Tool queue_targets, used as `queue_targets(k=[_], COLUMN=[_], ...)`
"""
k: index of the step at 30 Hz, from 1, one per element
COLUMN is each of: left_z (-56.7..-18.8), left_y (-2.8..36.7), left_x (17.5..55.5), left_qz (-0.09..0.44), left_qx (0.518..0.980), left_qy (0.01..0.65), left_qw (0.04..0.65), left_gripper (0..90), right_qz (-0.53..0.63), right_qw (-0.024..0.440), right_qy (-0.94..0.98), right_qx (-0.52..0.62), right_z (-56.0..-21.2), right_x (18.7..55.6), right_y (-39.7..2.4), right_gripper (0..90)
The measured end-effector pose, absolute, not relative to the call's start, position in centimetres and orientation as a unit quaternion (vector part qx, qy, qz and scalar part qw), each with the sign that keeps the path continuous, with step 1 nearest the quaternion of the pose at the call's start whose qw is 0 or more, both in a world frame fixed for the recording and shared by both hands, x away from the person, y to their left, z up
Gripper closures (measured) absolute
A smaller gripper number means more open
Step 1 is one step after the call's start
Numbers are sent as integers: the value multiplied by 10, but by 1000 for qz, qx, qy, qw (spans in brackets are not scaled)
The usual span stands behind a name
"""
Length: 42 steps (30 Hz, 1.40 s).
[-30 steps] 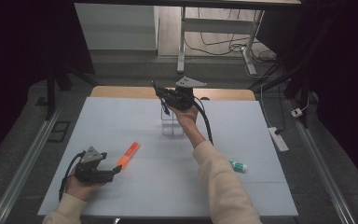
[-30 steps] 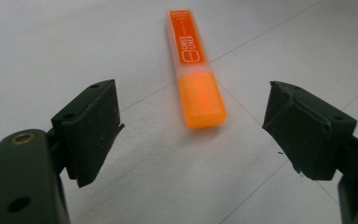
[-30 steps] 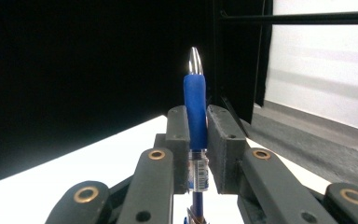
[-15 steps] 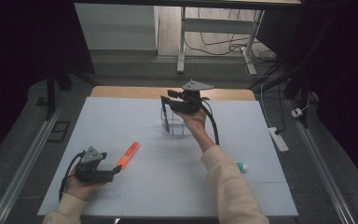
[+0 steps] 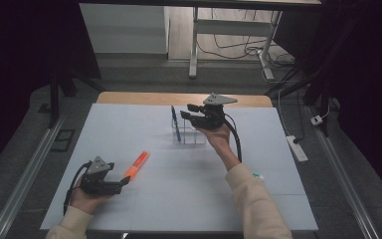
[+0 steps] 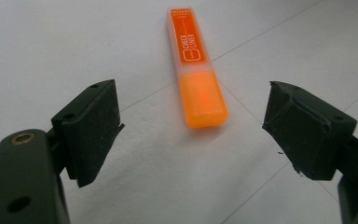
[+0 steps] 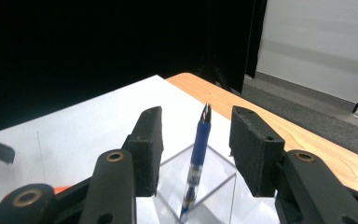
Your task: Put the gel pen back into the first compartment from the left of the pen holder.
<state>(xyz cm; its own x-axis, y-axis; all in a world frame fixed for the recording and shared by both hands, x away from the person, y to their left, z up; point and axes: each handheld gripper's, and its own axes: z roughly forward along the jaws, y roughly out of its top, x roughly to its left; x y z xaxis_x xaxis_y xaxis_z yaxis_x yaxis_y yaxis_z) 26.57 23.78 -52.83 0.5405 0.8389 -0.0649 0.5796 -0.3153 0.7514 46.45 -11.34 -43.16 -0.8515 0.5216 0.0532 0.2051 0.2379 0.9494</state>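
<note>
Dark floor and cable-strewn ground surround the white-topped table [image 5: 179,199], whose wooden far edge shows behind the clear holder [image 5: 189,135]. Since 1 second ago the right tongs [image 5: 185,110] have drawn back rightward from the blue pen [image 5: 176,124]; their jaws have just been opening, and the pen now stands free in the holder, tilted, with nothing gripped. The left tongs [image 5: 124,181] are unchanged: spread wide, empty, just short of the orange highlighter [image 6: 196,70] lying flat. Open white surface stretches between the 2 hands and toward the near edge.
</note>
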Motion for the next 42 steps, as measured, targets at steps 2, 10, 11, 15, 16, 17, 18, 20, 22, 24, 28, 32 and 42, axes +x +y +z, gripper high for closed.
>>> queue_targets(k=[2, 10, 11, 15, 16, 17, 18, 20, 22, 24, 28, 32, 42], left_z=[-528, -528, -528, -528, -528, -528, -528, -528, -528, -528, -529, -529, -529], left_y=[238, 237, 237, 237, 237, 237, 237, 236, 236, 236, 236, 236, 237], left_x=[266, 265, 265, 265, 265, 265, 266, 266, 266, 266, 266, 266, 267], left_qz=[173, 173, 173, 174, 173, 173, 173, 173, 173, 173, 173, 174, 171], left_qx=[793, 793, 793, 792, 793, 793, 793, 793, 794, 794, 794, 793, 793], left_qy=[447, 448, 447, 448, 448, 448, 448, 448, 447, 448, 448, 449, 448], left_qw=[377, 376, 376, 376, 376, 376, 375, 374, 374, 374, 373, 373, 376], left_gripper=[185, 185, 185, 185, 185, 185, 185, 185, 185, 185, 185, 185, 186], right_qz=[569, 558, 556, 544, 543, 539, 538, 537, 534, 528, 525, 521, 502], right_qw=[138, 134, 133, 128, 127, 125, 124, 120, 118, 117, 118, 118, 127], right_qy=[776, 784, 785, 792, 793, 795, 795, 795, 796, 799, 801, 803, 811], right_qx=[233, 237, 238, 244, 246, 248, 250, 255, 260, 262, 263, 266, 271], right_z=[-433, -438, -439, -446, -448, -450, -452, -455, -459, -461, -464, -465, -471], right_x=[461, 449, 448, 441, 439, 437, 434, 430, 425, 421, 412, 403, 378], right_y=[-117, -139, -142, -155, -158, -161, -165, -172, -178, -183, -193, -202, -226], right_gripper=[538, 538, 537, 532, 532, 530, 529, 528, 525, 519, 506, 493, 465])
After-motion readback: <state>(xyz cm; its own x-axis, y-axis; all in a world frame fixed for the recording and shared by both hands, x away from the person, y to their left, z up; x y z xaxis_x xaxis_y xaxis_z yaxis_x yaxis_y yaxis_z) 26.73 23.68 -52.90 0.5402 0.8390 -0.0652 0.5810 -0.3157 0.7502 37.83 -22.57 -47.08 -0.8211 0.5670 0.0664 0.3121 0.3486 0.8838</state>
